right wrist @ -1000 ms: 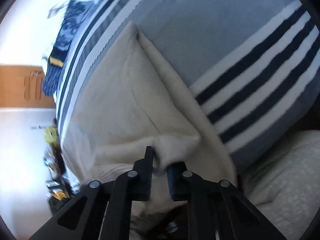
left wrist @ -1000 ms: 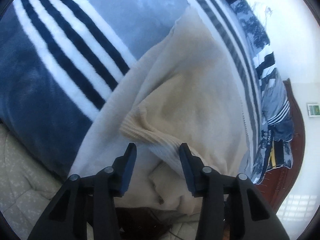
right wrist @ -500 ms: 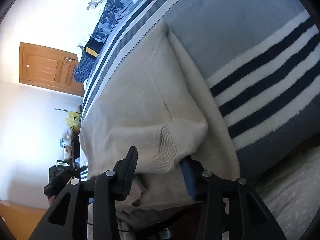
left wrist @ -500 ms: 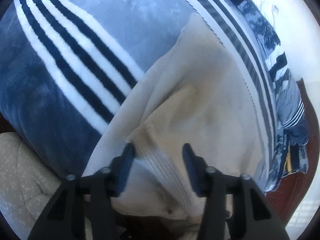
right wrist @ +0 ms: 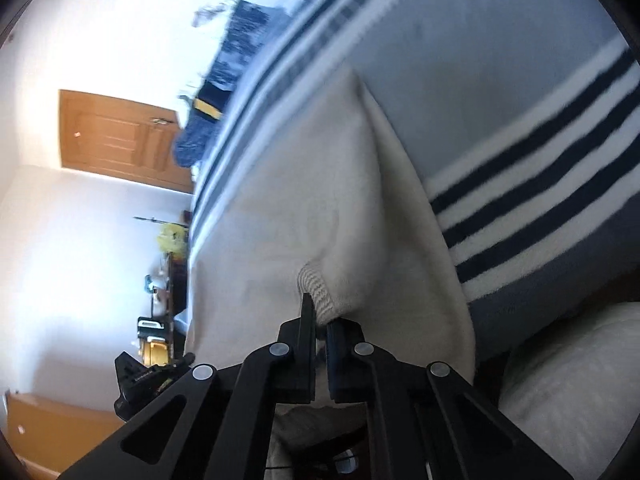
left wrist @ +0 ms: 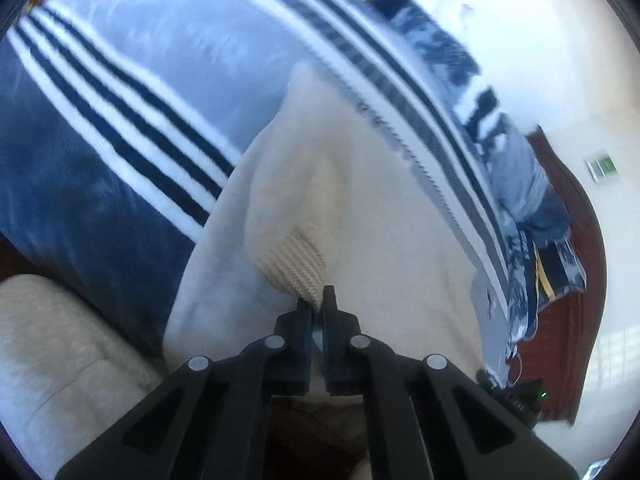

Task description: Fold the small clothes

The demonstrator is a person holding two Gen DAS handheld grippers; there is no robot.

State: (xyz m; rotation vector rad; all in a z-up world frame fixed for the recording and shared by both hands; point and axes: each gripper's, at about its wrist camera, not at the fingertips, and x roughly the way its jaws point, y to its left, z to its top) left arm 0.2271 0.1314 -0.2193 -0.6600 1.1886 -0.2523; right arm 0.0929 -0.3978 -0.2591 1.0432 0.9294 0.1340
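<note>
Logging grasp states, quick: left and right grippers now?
Left gripper: closed on a ribbed cuff of the cream sweater.
Right gripper: closed on the other ribbed cuff.

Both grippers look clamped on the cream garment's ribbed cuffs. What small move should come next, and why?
Probably lift both cuffs and carry them forward over the cream garment. The left gripper and right gripper each pinch a ribbed cuff, sleeves already folded inward, body flat on the striped blanket.

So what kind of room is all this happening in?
Most likely a bedroom: a cream sweater lies on a striped blue blanket over what looks like a bed, with a wooden door behind.
</note>
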